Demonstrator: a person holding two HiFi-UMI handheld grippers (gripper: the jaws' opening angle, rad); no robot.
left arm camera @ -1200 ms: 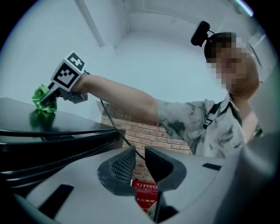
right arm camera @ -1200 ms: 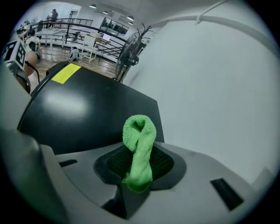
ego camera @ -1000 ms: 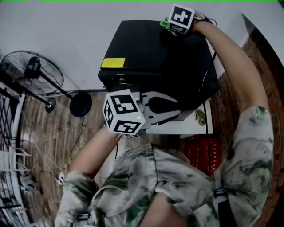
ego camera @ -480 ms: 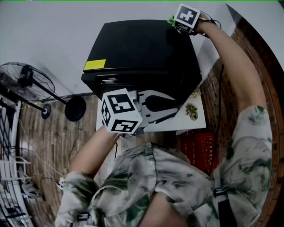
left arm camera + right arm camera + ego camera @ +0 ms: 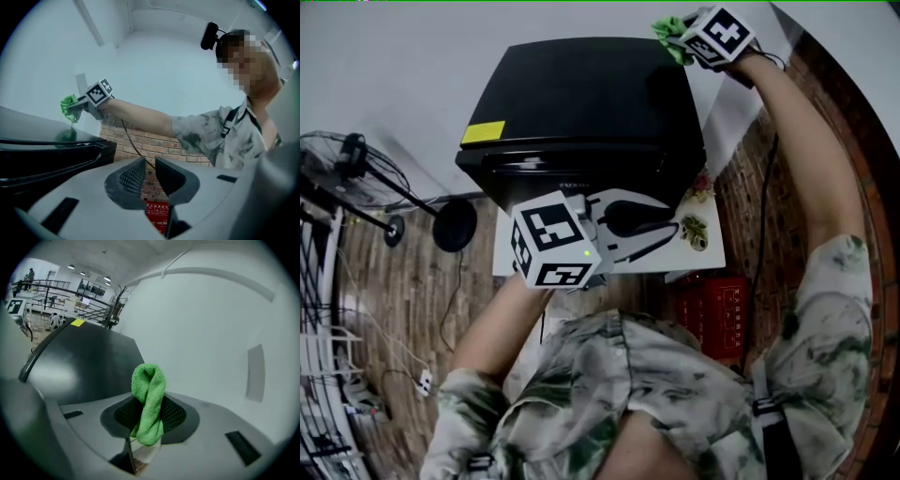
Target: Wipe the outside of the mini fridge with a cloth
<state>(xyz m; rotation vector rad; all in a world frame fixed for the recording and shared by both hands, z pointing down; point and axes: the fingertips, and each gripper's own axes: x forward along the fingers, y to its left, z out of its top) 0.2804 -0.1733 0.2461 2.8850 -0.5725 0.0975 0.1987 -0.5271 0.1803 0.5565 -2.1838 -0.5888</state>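
Note:
The black mini fridge (image 5: 581, 103) stands in front of me, with a yellow sticker (image 5: 484, 132) near its front left corner. My right gripper (image 5: 692, 37) is at the fridge's back right corner, shut on a bunched green cloth (image 5: 671, 27). In the left gripper view the cloth (image 5: 69, 105) hangs just above the glossy top (image 5: 37, 136), which mirrors it. The right gripper view shows the cloth (image 5: 149, 401) pinched between the jaws, with the fridge top (image 5: 89, 362) beyond. My left gripper (image 5: 661, 230) hovers in front of the fridge door, shut and holding nothing (image 5: 149, 173).
The fridge rests on a small white table (image 5: 708, 253). A red crate (image 5: 712, 309) sits below it on the right, beside a brick wall (image 5: 825, 103). A standing fan (image 5: 356, 169) with a round base (image 5: 455, 225) is at the left, and cables run across the wood floor.
The right gripper has carried the cloth from the fridge top's back edge out to its back right corner, lifting it a little. The left gripper has stayed in place.

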